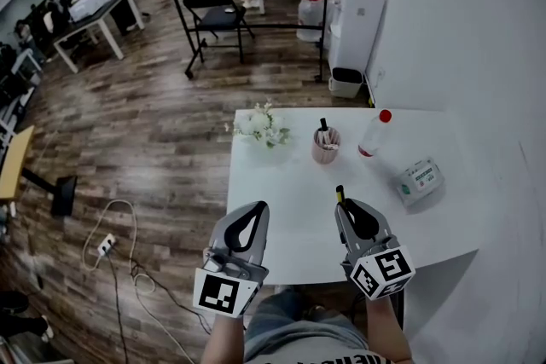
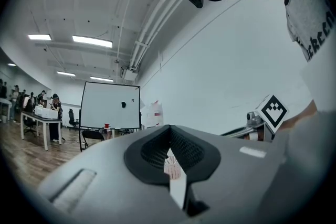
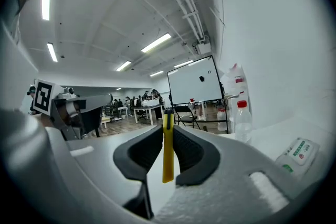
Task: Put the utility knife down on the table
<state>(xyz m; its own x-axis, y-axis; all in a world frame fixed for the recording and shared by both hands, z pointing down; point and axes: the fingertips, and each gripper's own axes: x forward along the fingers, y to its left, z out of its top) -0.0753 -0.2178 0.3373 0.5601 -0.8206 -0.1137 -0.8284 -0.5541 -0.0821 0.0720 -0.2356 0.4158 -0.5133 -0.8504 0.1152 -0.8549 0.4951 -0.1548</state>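
The left hand-held gripper point(image 1: 256, 213) hovers over the bench's point(image 1: 290, 175) near edge, its jaws together with nothing between them. To its right, the right hand-held gripper point(image 1: 344, 209) clamps the yellow utility knife point(image 3: 167, 152). The knife's long axis runs along the jaws, tip pointing away, with bare bench apparently beneath it.

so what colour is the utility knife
Yellow, with a dark tip; the utility knife shows best in the right gripper view.
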